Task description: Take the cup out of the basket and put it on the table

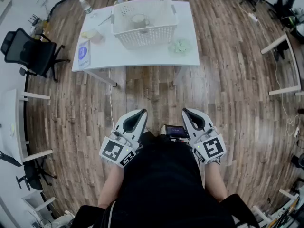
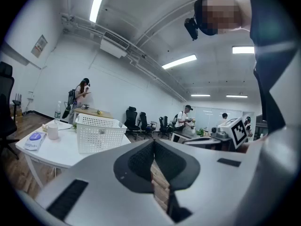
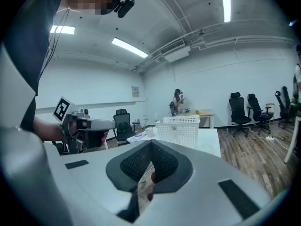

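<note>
Far ahead of me, a pale cup (image 1: 140, 20) lies inside the white mesh basket (image 1: 142, 38) at the back of the white table (image 1: 142, 57). Both grippers are held close to the person's torso, well short of the table. My left gripper (image 1: 141, 112) is shut with nothing between its pads (image 2: 141, 159). The right gripper (image 1: 186, 111) is also shut and empty. In the left gripper view the basket (image 2: 99, 134) stands far off at the left. It appears again in the right gripper view, where the basket (image 3: 181, 128) is beyond the jaws, and the cup is hidden in both.
On the table to the left of the basket are a second small cup (image 1: 97, 36), a clear bottle (image 1: 85, 5) and a blue packet (image 1: 83, 53). A green bundle (image 1: 180, 45) lies to the basket's right. A black office chair (image 1: 28, 51) stands left of the table. People stand in the background.
</note>
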{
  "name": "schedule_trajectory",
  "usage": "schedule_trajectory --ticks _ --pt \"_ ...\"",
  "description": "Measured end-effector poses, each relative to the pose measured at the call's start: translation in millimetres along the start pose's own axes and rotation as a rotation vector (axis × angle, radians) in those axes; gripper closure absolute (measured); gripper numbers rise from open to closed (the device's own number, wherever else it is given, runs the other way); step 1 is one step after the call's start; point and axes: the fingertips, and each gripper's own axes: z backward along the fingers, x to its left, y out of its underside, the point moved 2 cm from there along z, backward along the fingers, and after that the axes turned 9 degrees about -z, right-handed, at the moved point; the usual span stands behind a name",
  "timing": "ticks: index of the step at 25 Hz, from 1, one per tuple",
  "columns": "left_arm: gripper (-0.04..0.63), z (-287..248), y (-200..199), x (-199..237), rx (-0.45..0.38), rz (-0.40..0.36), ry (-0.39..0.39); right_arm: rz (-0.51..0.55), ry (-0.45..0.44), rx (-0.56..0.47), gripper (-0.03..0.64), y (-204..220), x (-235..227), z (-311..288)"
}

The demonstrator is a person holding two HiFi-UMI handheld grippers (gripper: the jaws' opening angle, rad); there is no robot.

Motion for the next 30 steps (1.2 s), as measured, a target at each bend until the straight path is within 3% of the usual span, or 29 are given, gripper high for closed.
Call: schedule_trajectory --ticks 8,14,19,24,30 --pt "0.584 3 -7 4 -0.020 -0.016 -0.035 0.003 -0.064 -0.036 0.592 -14 3 -11" --pt "0.584 1 -2 22 0.021 -0.020 0.021 -0.035 -0.135 -0.046 0.592 -27 17 -45" --pt "0.584 -25 4 49 0.041 -0.046 0.058 0.020 -0.096 -0.059 0.592 -45 13 -79" --pt "0.583 -58 -5 87 0.075 -0.081 0.164 0.034 -0.043 -0.067 0.592 -67 4 -125" --pt "0.584 -76 -21 144 0.026 -0.058 0.192 0.040 0.000 -0.078 0.592 -96 -4 -179"
